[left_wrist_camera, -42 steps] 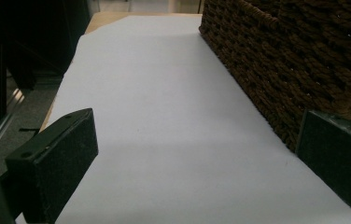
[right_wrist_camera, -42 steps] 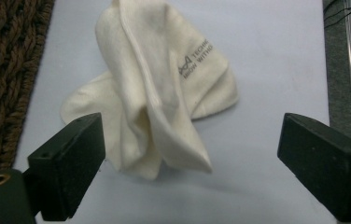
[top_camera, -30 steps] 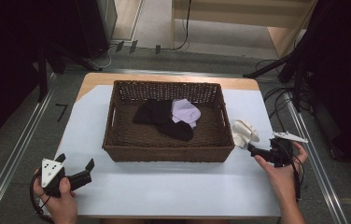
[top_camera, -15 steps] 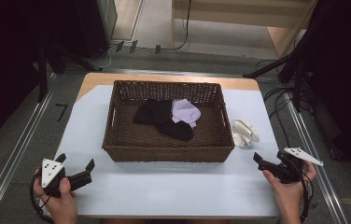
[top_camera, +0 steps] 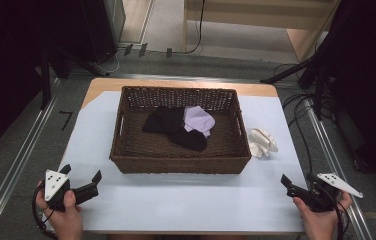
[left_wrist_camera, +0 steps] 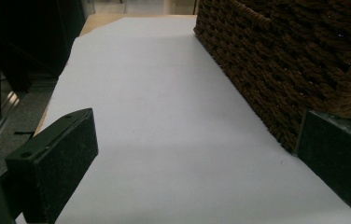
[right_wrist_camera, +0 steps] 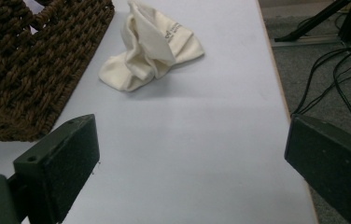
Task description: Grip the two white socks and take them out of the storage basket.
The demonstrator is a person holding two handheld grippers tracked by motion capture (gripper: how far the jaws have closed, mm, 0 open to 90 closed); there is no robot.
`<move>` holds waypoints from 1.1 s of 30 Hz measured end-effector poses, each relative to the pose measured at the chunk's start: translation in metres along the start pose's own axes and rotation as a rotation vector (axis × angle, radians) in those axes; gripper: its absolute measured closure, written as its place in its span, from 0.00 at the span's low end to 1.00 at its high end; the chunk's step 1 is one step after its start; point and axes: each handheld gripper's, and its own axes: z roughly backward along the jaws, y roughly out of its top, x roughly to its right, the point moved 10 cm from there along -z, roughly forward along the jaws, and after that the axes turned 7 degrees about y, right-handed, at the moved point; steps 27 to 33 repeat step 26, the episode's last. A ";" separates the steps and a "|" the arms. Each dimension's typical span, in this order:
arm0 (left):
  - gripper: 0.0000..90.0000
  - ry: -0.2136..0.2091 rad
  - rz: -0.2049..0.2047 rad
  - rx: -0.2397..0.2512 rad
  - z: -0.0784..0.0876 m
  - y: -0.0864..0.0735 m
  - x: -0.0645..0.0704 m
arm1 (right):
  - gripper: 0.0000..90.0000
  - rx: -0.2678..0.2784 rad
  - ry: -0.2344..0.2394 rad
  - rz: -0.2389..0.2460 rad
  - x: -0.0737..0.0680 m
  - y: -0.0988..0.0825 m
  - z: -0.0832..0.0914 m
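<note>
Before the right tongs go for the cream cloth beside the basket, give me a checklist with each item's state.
1. Right tongs open and holding nothing: ok.
2. Cream cloth lies on the white sheet, outside the basket: ok.
3. Sheet between right tongs and cloth bare of other things: ok.
4. Cloth apart from the basket wall: cannot tell; it lies very close.
5. Left tongs open, at the near left corner, away from the cloth: ok.
6. Basket has room: ok; black cloth and lilac cloth leave much of its floor bare.
</note>
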 end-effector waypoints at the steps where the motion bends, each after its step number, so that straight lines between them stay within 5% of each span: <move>1: 0.00 -0.001 0.000 0.000 0.000 0.000 0.000 | 0.04 0.003 0.000 -0.001 0.002 -0.001 0.002; 10: 0.00 -0.008 0.000 0.000 0.000 0.000 0.001 | 0.05 0.000 -0.011 -0.006 0.011 -0.017 0.017; 16: 0.00 -0.012 -0.002 -0.004 0.000 0.000 0.000 | 0.08 0.048 -0.005 -0.041 0.015 -0.021 0.022; 33: 0.00 -0.019 0.004 -0.015 -0.001 -0.001 0.000 | 0.09 0.057 -0.043 -0.002 0.015 -0.024 0.020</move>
